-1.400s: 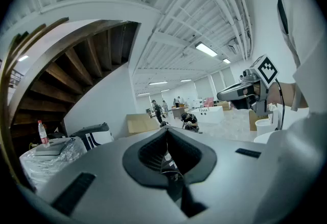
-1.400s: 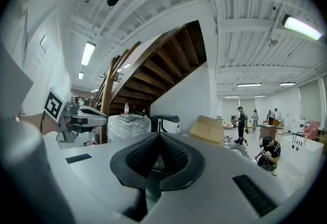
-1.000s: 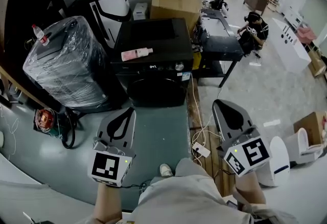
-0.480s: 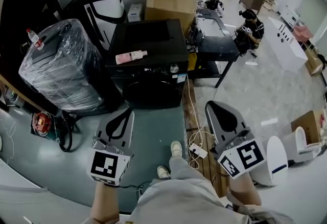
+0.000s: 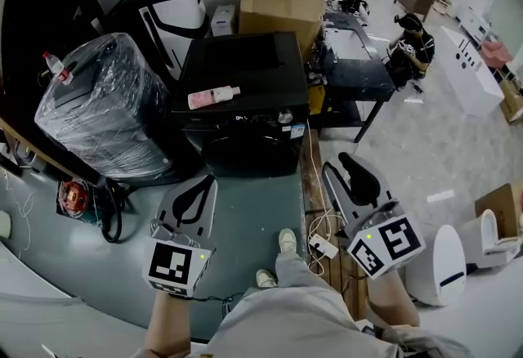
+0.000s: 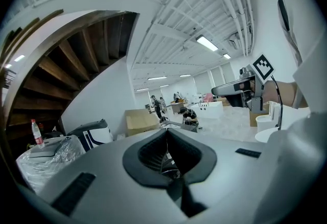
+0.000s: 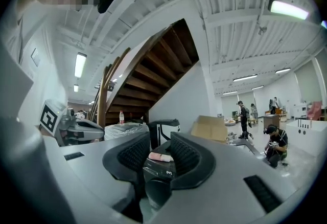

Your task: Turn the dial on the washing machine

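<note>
Right hand-held gripper [image 5: 339, 165], clenched a second ago, is now opening, empty, facing the washing machine [image 5: 245, 115]; left hand-held gripper [image 5: 208, 181] is staying clenched.

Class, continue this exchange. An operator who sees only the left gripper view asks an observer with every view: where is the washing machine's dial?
Observer: The small round silver dial sits on the front of the boxy black washing machine, near its right edge.
Operator: Anything on top of the machine?
Observer: A pink plastic bottle lies on its side there.
Operator: And the right gripper?
Observer: Its jaws are opening, with nothing between them.
</note>
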`<state>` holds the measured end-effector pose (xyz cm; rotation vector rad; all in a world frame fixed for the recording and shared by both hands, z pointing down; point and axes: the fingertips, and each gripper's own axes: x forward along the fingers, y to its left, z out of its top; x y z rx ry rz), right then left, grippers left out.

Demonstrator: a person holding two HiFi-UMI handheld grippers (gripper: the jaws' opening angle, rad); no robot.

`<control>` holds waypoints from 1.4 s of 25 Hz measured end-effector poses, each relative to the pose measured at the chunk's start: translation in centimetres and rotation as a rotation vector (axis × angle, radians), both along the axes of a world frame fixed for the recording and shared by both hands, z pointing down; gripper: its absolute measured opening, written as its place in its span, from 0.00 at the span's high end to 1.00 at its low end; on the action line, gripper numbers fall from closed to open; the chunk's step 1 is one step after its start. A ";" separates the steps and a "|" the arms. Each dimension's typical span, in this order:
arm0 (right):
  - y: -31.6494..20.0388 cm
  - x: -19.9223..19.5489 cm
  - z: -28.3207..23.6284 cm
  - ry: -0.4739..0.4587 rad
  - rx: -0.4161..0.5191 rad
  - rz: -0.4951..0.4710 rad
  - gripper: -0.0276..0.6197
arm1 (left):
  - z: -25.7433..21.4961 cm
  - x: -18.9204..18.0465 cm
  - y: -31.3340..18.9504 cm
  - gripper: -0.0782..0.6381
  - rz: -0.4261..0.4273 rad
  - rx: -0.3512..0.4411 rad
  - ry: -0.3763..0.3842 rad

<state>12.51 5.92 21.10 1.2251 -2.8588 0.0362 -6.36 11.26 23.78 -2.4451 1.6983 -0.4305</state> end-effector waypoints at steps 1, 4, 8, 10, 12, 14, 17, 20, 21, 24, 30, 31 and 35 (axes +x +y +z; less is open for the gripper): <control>-0.9 0.0 0.3 0.000 -0.006 0.005 0.71 | 0.1 0.0 -0.7 0.86 -0.006 -0.005 0.003; -4.1 0.0 1.5 0.002 -0.034 0.004 0.66 | 0.5 0.0 -3.2 0.86 -0.013 -0.015 -0.008; -8.4 -1.0 3.2 0.009 -0.075 -0.030 0.61 | 0.6 0.2 -6.9 0.86 -0.029 -0.029 -0.012; -10.6 -1.5 3.8 0.008 -0.088 -0.044 0.61 | 1.4 0.1 -8.8 0.86 -0.017 -0.042 -0.049; -12.6 -1.8 4.5 0.007 -0.101 -0.054 0.60 | 2.0 0.3 -10.7 0.86 -0.017 -0.052 -0.063; -14.6 -2.1 5.3 0.012 -0.115 -0.065 0.60 | 2.5 0.4 -12.5 0.86 -0.023 -0.062 -0.070; -17.2 -2.5 6.7 0.033 -0.133 -0.084 0.60 | 3.1 0.5 -14.9 0.86 -0.050 -0.073 -0.059; -19.2 -3.1 8.6 0.060 -0.161 -0.112 0.59 | 4.2 0.1 -16.7 0.86 -0.060 -0.092 -0.076; -19.7 -3.3 9.2 0.069 -0.169 -0.122 0.59 | 4.5 0.0 -17.3 0.86 -0.065 -0.096 -0.078; -21.3 -3.9 10.8 0.091 -0.190 -0.136 0.58 | 5.1 -0.5 -18.7 0.86 -0.087 -0.106 -0.073; -23.7 -4.5 12.4 0.139 -0.189 -0.117 0.58 | 6.4 -1.3 -20.7 0.86 -0.090 -0.121 -0.086; -24.1 -4.7 12.3 0.152 -0.177 -0.115 0.58 | 6.6 -1.5 -21.0 0.86 -0.086 -0.119 -0.096; -25.4 -5.2 12.2 0.180 -0.142 -0.080 0.57 | 7.1 -3.1 -22.1 0.86 -0.086 -0.111 -0.089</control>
